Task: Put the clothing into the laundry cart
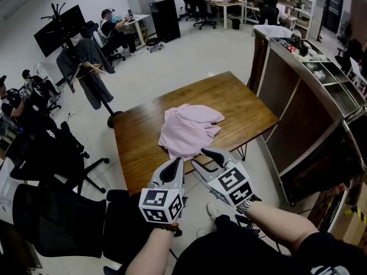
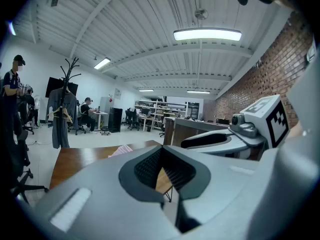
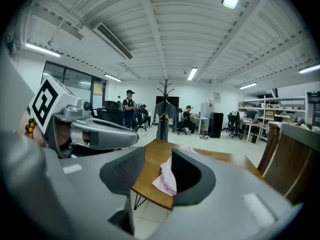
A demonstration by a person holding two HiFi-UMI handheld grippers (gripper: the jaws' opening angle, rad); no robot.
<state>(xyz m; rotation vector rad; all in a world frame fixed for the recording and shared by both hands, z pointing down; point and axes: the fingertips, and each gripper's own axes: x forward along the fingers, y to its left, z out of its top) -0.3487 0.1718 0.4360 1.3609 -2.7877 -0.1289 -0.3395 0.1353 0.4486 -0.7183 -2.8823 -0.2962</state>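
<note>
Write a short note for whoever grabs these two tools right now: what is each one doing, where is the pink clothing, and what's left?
Left tool: jaws together, holding nothing, hovering at the table's near edge.
Right tool: jaws apart, empty, beside the left one, pointing at the clothing.
Pink clothing: crumpled heap on the wooden table, toward its near edge, not gripped.
Done: nothing yet.
Left: grasp the clothing and carry it to the laundry cart, which I cannot pick out in these views.
</note>
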